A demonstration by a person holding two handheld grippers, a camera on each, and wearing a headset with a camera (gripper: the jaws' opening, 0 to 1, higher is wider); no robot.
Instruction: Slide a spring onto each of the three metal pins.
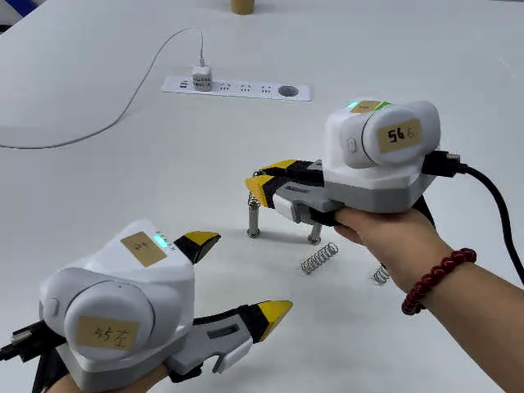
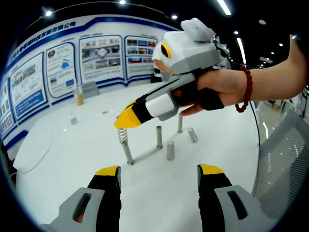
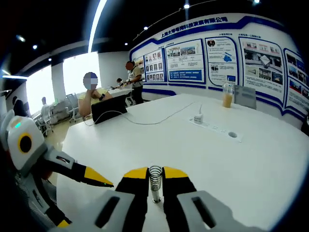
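From the head view, your right gripper (image 1: 260,184) is clamped on a spring (image 1: 254,205) that stands upright over the near pin (image 1: 254,225). Spring and pin share one vertical line, so the coming move looks like a straight push down. A second pin (image 1: 314,236) stands bare just beside your hand, and a loose spring (image 1: 319,257) lies flat on the table (image 1: 123,164) near it. Your left gripper (image 1: 237,274) hangs low and well apart, jaws spread and empty.

In the left gripper view, the right gripper (image 2: 126,120) comes in from above. The spring (image 2: 122,135) hangs under its yellow tip, its lower coils around the top of the pin (image 2: 128,154), which leans a little in this fisheye picture. Two bare pins stand beyond.

In the right gripper view, the jaws press in on the spring (image 3: 155,179) from both sides — the pin (image 3: 155,197) is directly beneath. The right gripper is the nearer one by far, so keep the spring's axis true to the pin.
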